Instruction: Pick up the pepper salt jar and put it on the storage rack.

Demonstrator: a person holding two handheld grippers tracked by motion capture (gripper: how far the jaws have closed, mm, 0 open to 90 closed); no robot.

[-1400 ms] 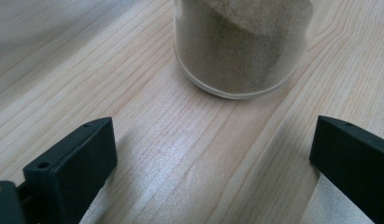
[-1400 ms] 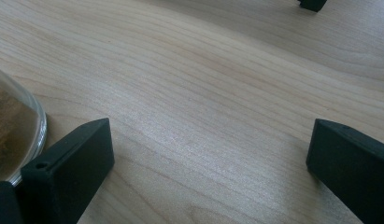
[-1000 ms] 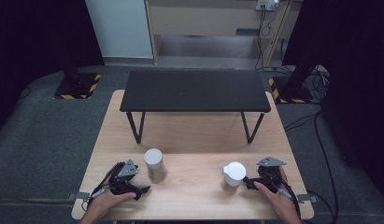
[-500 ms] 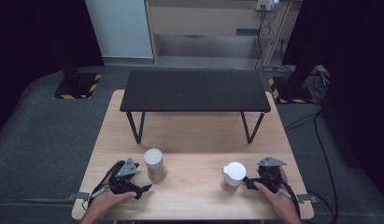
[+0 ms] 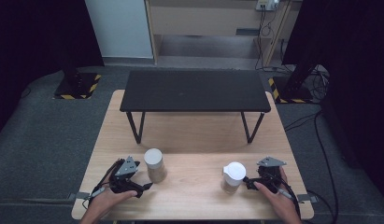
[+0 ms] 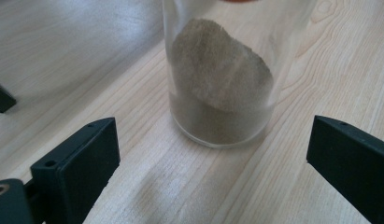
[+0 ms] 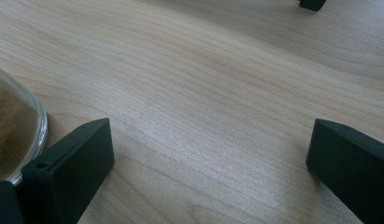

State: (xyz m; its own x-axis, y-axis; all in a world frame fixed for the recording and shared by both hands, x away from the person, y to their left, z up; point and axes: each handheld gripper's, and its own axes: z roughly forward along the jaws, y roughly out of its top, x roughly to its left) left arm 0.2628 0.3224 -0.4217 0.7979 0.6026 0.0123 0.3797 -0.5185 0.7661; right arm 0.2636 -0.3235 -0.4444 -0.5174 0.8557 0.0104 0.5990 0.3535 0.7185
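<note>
Setting: a laboratory or recording studio. Indicators: black curtains (image 5: 31, 42) enclose the area; yellow-black hazard tape (image 5: 80, 88) marks stand bases on grey carpet (image 5: 45, 140); loose cables (image 5: 320, 140) run across the floor; a bare wooden bench (image 5: 194, 135) carries a low black table (image 5: 194, 91).

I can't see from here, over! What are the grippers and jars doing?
Left hand-held gripper open, lined up on left jar, not touching. Right hand-held gripper open, right jar beside its jaw. Nothing between.
</note>
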